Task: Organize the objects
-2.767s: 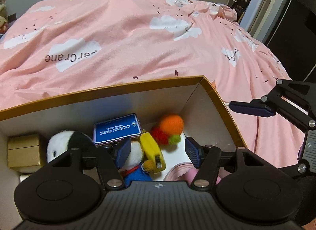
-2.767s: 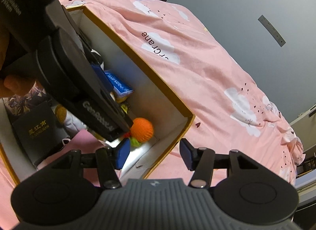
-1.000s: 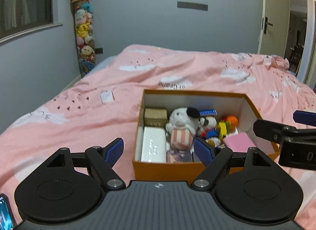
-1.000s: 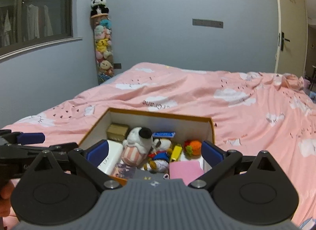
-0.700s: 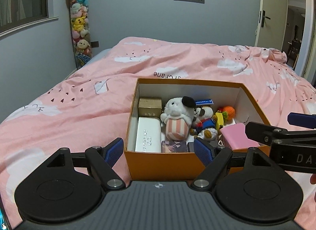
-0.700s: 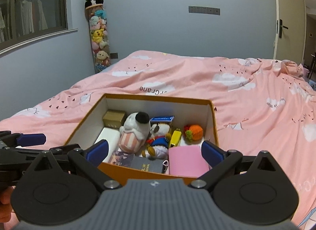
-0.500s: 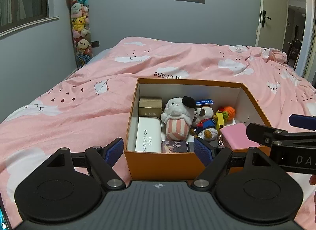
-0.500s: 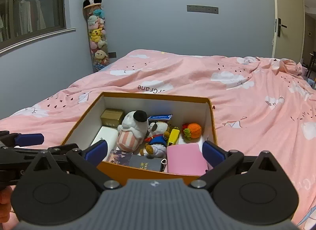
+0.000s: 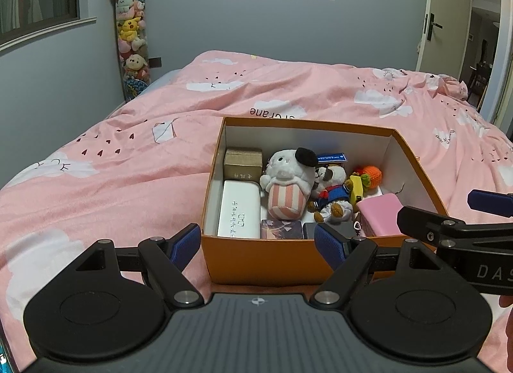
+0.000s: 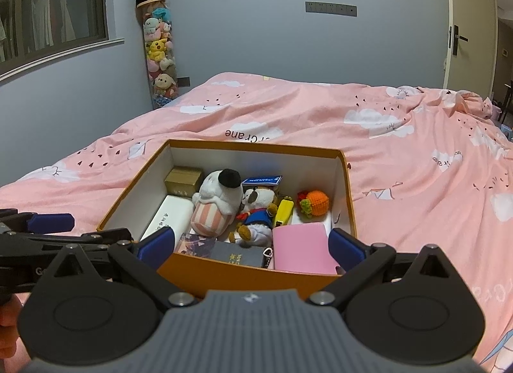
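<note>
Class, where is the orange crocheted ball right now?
In both views the orange crocheted ball sits inside the orange cardboard box, toward its far right corner, just right of the yellow toy.

- Orange box (image 9: pixel 266 257), white inside, sitting on a pink bedspread (image 9: pixel 128 161) printed with white clouds and small dark hearts.
- White plush (image 10: pixel 221 193) with a black ear, its body in pink-and-white stripes.
- Beside it, a brown-and-white plush (image 10: pixel 256 209) in blue with a red bow.
- Yellow toy (image 10: pixel 283 211), then an orange knitted ball (image 10: pixel 315 201) with red and green bits.
- Plain pink case (image 10: pixel 303 246); white case (image 9: pixel 239 209) with dark print; gold-brown box (image 9: pixel 242 161); blue card (image 10: pixel 262 179).
- Grey walls; both grippers black with blue pads (image 9: pixel 327 246).
</note>
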